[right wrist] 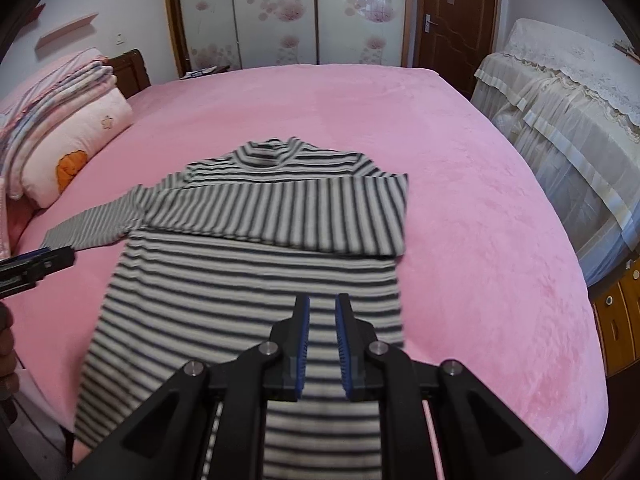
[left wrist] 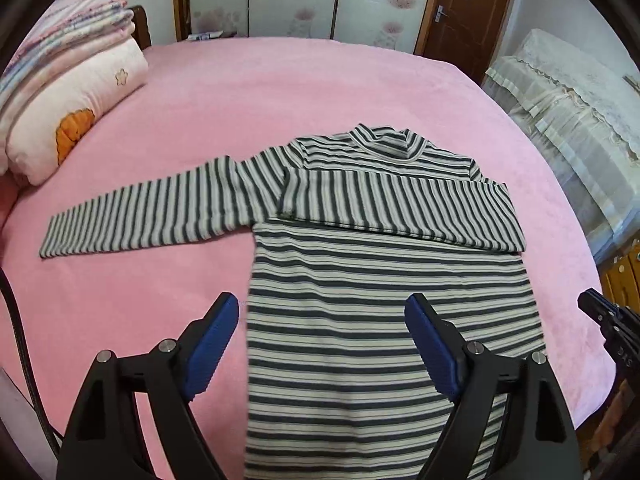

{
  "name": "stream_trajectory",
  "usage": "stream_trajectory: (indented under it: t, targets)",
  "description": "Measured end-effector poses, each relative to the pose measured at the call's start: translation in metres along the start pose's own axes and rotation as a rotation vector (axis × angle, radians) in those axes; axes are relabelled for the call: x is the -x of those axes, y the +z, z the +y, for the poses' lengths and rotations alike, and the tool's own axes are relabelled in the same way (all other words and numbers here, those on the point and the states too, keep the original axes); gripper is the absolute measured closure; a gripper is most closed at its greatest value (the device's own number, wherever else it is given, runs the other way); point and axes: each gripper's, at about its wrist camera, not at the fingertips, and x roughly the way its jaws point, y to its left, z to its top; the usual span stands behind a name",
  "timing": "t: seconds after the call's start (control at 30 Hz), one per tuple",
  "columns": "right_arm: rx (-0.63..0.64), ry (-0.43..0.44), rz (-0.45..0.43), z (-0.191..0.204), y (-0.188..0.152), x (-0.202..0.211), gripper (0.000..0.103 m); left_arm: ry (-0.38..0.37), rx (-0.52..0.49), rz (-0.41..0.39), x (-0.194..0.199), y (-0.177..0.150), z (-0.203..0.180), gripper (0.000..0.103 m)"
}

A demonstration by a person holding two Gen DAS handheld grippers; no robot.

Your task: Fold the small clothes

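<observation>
A grey-and-white striped long-sleeved top [left wrist: 360,280] lies flat on the pink bed [left wrist: 280,92], collar at the far end. One sleeve [left wrist: 400,208] is folded across the chest. The other sleeve [left wrist: 152,216] stretches out to the left. My left gripper [left wrist: 322,298] hangs open above the top's lower left part, with nothing between its blue pads. My right gripper [right wrist: 322,298] hovers over the lower body of the top [right wrist: 240,280], jaws almost together and nothing in the thin gap. The left gripper's tip [right wrist: 60,258] shows at the left edge of the right wrist view, near the outstretched cuff.
Folded quilts and a pillow [left wrist: 72,112] are stacked at the bed's far left. Lace-covered furniture [left wrist: 568,120] stands along the right side of the bed, with wooden drawers [right wrist: 616,320] below. A wardrobe and a brown door [left wrist: 468,8] are behind. A hand [right wrist: 6,344] shows at the left edge.
</observation>
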Motion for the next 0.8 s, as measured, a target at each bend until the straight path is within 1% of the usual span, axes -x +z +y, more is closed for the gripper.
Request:
stream_trajectory:
  t: [0.07, 0.17, 0.2, 0.4, 0.6, 0.73, 0.8]
  targets:
    - [0.000, 0.020, 0.002, 0.013, -0.002, 0.005, 0.090, -0.015, 0.003, -0.005, 0.004, -0.002, 0.009, 0.018]
    - [0.008, 0.042, 0.000, 0.039, 0.002, 0.008, 0.090, -0.037, 0.030, -0.009, 0.012, -0.004, 0.029, 0.012]
    - [0.014, 0.045, -0.003, 0.046, 0.003, 0.009, 0.090, -0.037, 0.036, -0.011, 0.014, -0.003, 0.037, 0.012]
    - [0.066, 0.080, -0.024, 0.102, 0.023, 0.010, 0.090, 0.011, 0.052, -0.058, 0.033, 0.009, 0.091, 0.011]
    - [0.142, 0.127, -0.059, 0.163, 0.052, 0.006, 0.090, 0.094, 0.121, -0.081, 0.039, 0.029, 0.165, 0.011]
    - [0.172, 0.141, -0.099, 0.200, 0.073, -0.001, 0.090, 0.182, 0.149, -0.115, 0.041, 0.040, 0.210, 0.011]
    - [0.180, 0.157, -0.109, 0.219, 0.083, -0.010, 0.090, 0.222, 0.157, -0.117, 0.037, 0.044, 0.231, 0.011]
